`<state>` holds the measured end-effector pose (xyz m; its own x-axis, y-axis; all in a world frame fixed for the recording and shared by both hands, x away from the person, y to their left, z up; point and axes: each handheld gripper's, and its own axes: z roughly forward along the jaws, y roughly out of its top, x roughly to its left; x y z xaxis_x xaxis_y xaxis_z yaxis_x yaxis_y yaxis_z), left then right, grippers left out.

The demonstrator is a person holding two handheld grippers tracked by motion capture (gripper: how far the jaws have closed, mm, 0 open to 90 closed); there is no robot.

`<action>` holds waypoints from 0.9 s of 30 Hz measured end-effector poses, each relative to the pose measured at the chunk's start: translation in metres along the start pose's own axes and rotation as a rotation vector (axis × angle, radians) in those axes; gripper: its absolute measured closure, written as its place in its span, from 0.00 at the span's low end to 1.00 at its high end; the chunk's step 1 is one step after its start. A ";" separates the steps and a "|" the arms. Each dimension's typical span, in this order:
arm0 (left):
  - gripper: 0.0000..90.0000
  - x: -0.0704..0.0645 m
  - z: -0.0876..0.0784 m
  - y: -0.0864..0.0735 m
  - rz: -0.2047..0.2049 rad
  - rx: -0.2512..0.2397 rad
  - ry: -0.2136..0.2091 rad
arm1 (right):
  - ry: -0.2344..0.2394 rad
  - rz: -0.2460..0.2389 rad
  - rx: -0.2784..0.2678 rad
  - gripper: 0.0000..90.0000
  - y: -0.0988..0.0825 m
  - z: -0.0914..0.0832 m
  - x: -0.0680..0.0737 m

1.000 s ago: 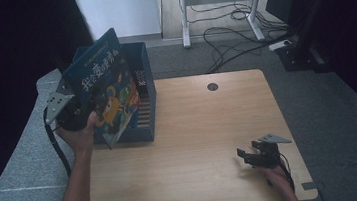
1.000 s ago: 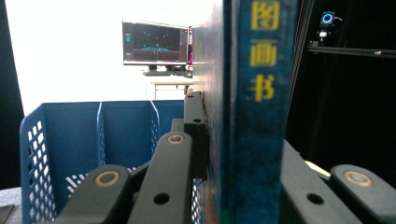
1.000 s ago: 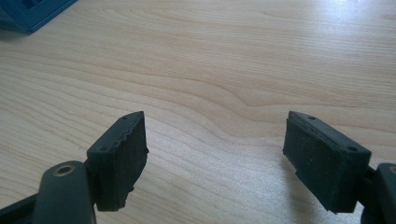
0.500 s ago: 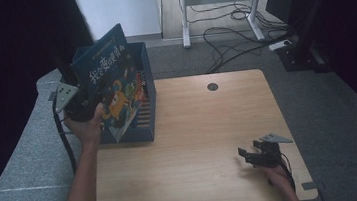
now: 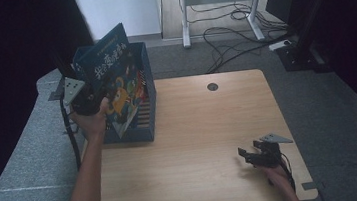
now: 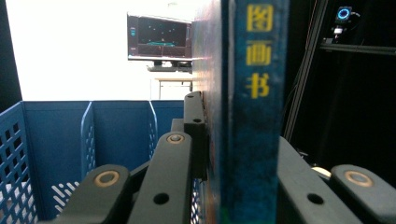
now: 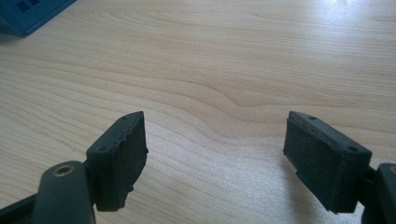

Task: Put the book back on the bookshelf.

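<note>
Book held over the blue crate

Book [image 5: 114,82] clamped in the left gripper [image 5: 86,102], tilted, its colourful cover with yellow lettering facing the table's near edge. Lower part of the book down inside the blue crate [image 5: 148,108]; top corner well above the crate's rim. Crate at the table's [image 5: 204,128] far left corner, up against the left edge. In the left gripper view, jaws clenched on the book's spine [image 6: 254,116], yellow characters running down it; crate's blue dividers [image 6: 86,140] and perforated wall just beyond the jaws; a lit screen [image 6: 159,37] far off against a bright wall. Left hand [image 5: 93,122] wrapped round the gripper's handle, forearm coming in from the table's near left corner.

Right gripper [image 5: 252,155] low over the table near the near right corner, well apart from the crate. Jaws spread wide, nothing between them. In the right gripper view [image 7: 215,149], bare wood grain between the two black pads [image 7: 119,154]; a corner of the blue crate at top left.
</note>
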<state>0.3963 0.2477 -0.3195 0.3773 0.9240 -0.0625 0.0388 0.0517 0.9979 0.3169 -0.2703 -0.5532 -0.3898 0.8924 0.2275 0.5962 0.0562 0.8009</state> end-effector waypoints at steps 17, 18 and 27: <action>0.91 0.000 0.018 -0.001 -0.010 -0.003 0.002 | 0.000 0.003 0.000 0.23 0.000 0.000 0.001; 0.91 0.000 0.019 -0.001 -0.013 -0.002 0.002 | 0.002 0.005 -0.002 0.23 0.000 0.001 0.000; 0.91 0.000 0.029 -0.002 -0.007 0.000 0.016 | 0.000 0.010 -0.004 0.23 0.000 0.001 0.000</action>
<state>0.4230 0.2367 -0.3225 0.3618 0.9297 -0.0697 0.0416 0.0586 0.9974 0.3174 -0.2700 -0.5537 -0.3840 0.8928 0.2353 0.5973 0.0459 0.8007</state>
